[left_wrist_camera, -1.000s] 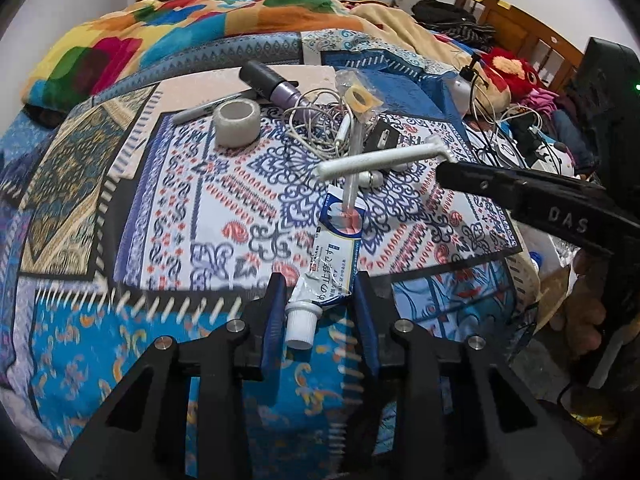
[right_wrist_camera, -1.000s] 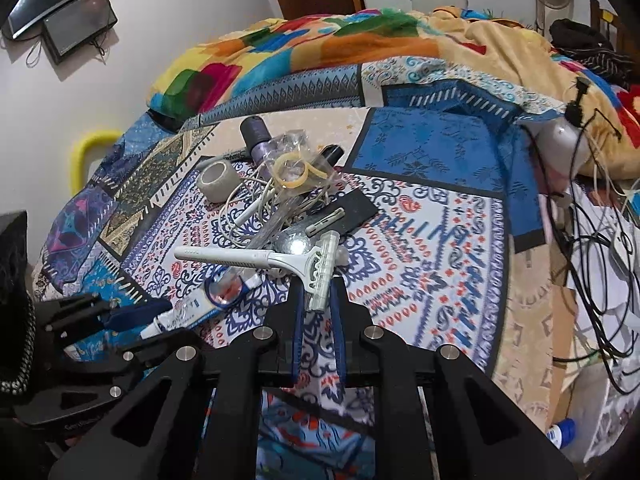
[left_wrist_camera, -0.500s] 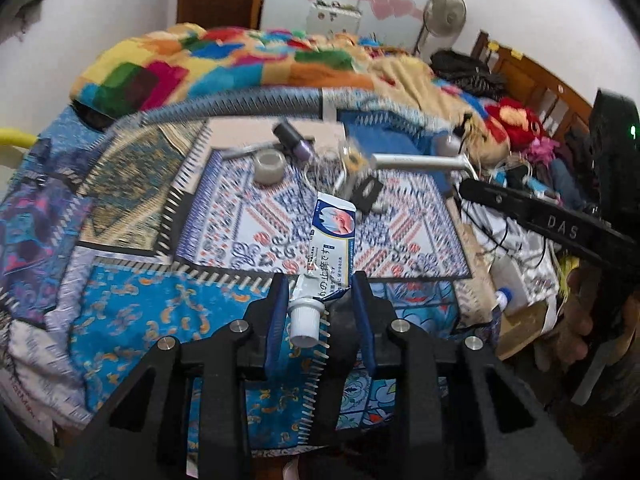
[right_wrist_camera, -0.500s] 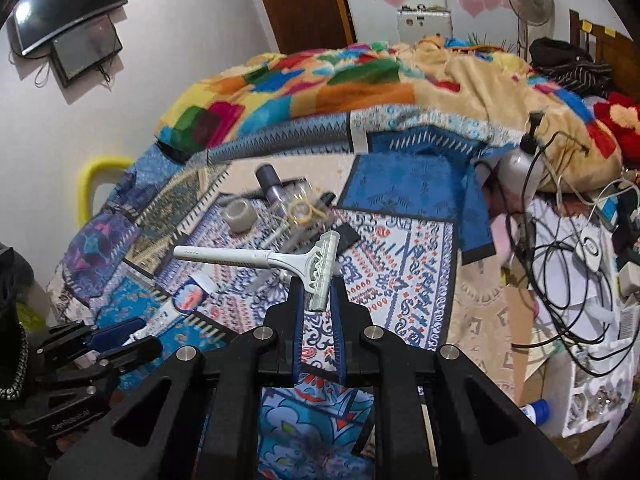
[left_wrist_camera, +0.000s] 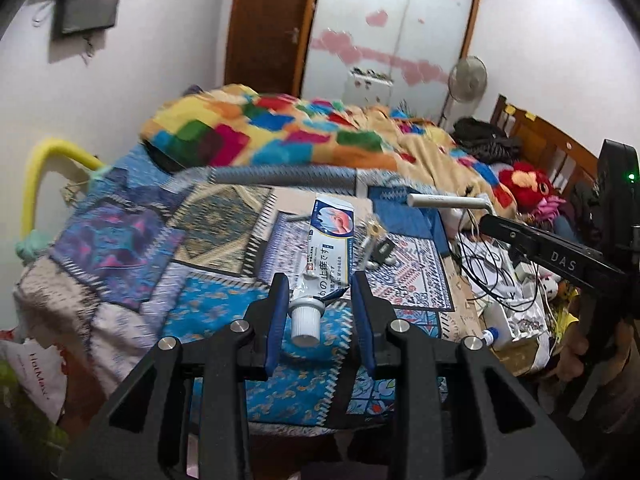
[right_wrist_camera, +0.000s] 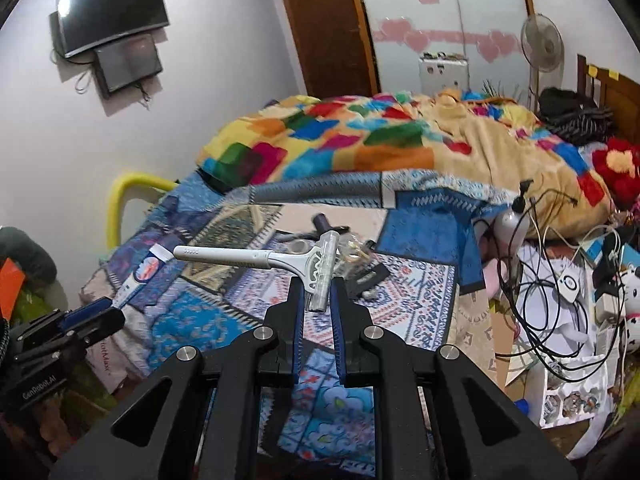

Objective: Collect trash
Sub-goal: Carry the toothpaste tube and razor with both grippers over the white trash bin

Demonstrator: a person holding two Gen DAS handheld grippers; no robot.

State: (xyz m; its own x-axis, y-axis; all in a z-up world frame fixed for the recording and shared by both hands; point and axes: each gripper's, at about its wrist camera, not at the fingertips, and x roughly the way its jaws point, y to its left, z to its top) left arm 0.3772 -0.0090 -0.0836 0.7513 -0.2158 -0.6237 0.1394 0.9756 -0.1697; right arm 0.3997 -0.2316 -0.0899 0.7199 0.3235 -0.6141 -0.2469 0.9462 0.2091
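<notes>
Two handheld grippers, both raised above the foot of the bed.

Left gripper (left_wrist_camera: 320, 294): jaws partly closed, pinching one flattened toothpaste tube (left_wrist_camera: 330, 248) near its neck; white cap toward the camera, printed body sticking forward, clear of the covers.

Right gripper (right_wrist_camera: 316, 298): jaws nearly together, clamped on the head of one white disposable razor (right_wrist_camera: 280, 258); its handle juts out to the left, level, in the air.

Each gripper shows at the edge of the other's view.

Below and beyond them: one patchwork bedspread (right_wrist_camera: 224, 304), blue patterned. Small clutter lies on it near the middle: one dark cylindrical bottle (right_wrist_camera: 320, 220), a flat black item (right_wrist_camera: 366, 276), a few clear plastic bits too blurred to count.

Farther up the bed: one blanket of coloured squares (right_wrist_camera: 360, 136), heaped.

Right of the bed: tangled cables (right_wrist_camera: 560, 280), one red plush toy (right_wrist_camera: 618, 164).

Far wall: one standing fan (right_wrist_camera: 542, 42), two dark screens (right_wrist_camera: 116, 36) mounted together, one wooden door (left_wrist_camera: 266, 20).
</notes>
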